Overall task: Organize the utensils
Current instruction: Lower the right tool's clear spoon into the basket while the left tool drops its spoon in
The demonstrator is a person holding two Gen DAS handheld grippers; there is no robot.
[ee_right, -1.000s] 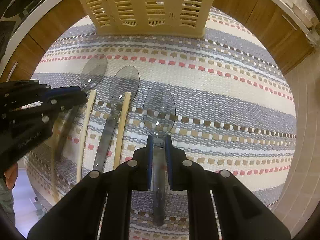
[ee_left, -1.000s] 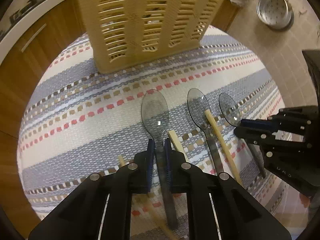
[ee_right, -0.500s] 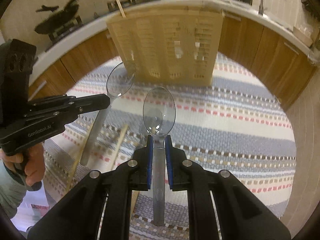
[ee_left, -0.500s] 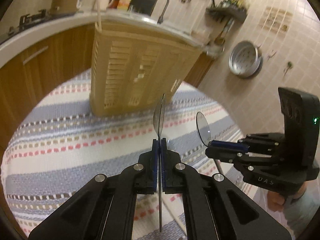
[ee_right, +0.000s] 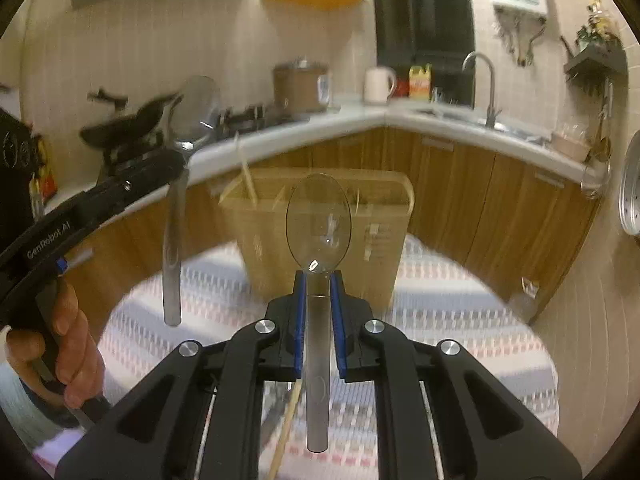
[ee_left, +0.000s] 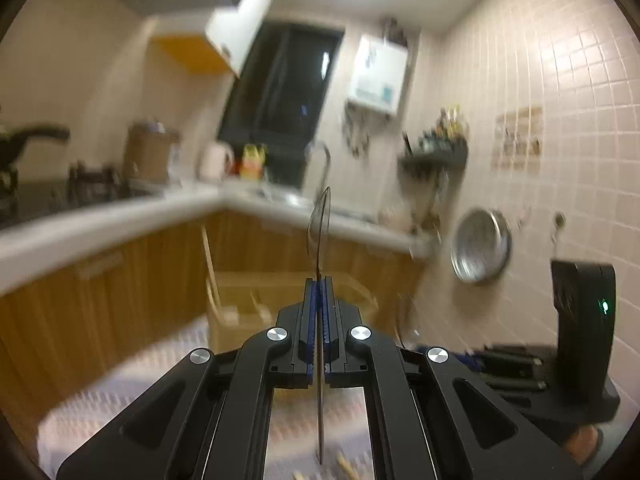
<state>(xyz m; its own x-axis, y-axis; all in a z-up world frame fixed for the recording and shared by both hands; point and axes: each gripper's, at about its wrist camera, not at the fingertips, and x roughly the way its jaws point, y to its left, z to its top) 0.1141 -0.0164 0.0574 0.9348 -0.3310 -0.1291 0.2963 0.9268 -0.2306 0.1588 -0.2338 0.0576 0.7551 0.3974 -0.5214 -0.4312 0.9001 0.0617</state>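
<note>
Right wrist view: striped woven mat point(ee_right: 460, 300) in grey, white and red covers the work surface, with wooden kitchen cabinets point(ee_right: 480, 200) under a pale countertop behind it. Tall beige slatted plastic basket point(ee_right: 332, 232) stands upright on the far part of the mat; thin pale sticks lean inside it. Black right gripper point(ee_right: 319, 280) with blue pads is clenched on the handle of a clear grey plastic spoon point(ee_right: 319, 220), bowl up and facing the camera, held in the air in front of the basket. Handle end hangs below the pads. Black left gripper point(ee_right: 176, 164) enters from the left, gripped by a bare hand point(ee_right: 68, 344), and is clamped on a second clear plastic spoon point(ee_right: 176, 216) just under its bowl, handle hanging straight down, clear of the mat. One pale wooden chopstick point(ee_right: 286, 432) lies on the mat beneath the right gripper.

Left wrist view (blurred): left gripper point(ee_left: 319, 320) pads are pressed together on the second spoon point(ee_left: 320, 232), seen edge-on, upright, above the open top of the basket point(ee_left: 256, 300). Right gripper point(ee_left: 500, 364) sits low at the right. Round metal pan point(ee_left: 480, 244) hangs on the tiled wall.
</note>
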